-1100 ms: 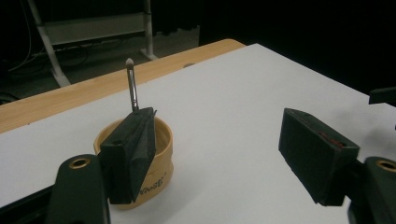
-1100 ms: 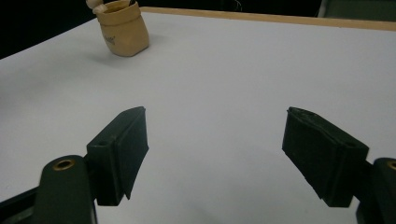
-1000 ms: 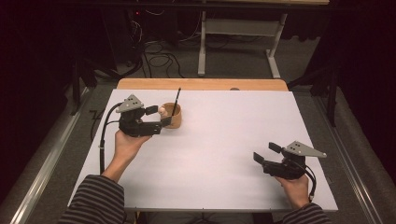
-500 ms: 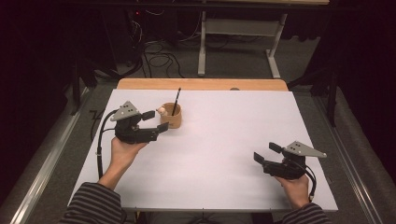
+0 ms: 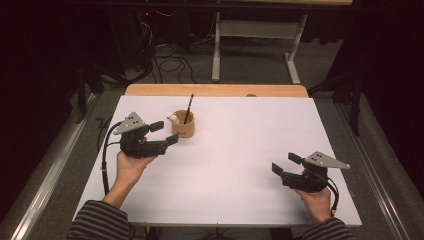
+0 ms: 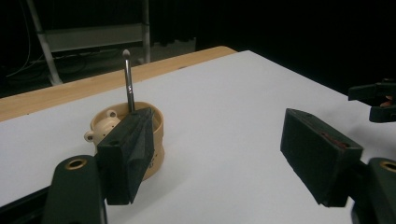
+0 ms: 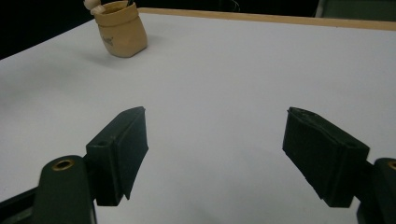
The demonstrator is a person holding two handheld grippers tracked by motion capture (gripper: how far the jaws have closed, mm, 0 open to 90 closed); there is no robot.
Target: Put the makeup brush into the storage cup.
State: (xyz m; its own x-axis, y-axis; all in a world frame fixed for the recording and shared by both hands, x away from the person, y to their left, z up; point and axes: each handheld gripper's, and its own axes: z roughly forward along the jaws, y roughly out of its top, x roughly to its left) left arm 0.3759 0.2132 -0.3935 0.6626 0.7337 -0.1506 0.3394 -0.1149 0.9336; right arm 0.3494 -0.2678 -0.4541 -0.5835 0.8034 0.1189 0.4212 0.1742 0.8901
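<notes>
Standing near left gripper (image 5: 164, 133), tan cup (image 5: 183, 129) holding black brush (image 5: 188, 109), white table (image 5: 240, 150)

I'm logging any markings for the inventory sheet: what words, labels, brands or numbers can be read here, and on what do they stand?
No text can be read as it stands.
Tan cup: a small dark mark on its side in the right gripper view, too small and blurred to read.
Black pen standing in the cup: a tiny pale mark on its shaft, too small to read.
White table: no print.
</notes>
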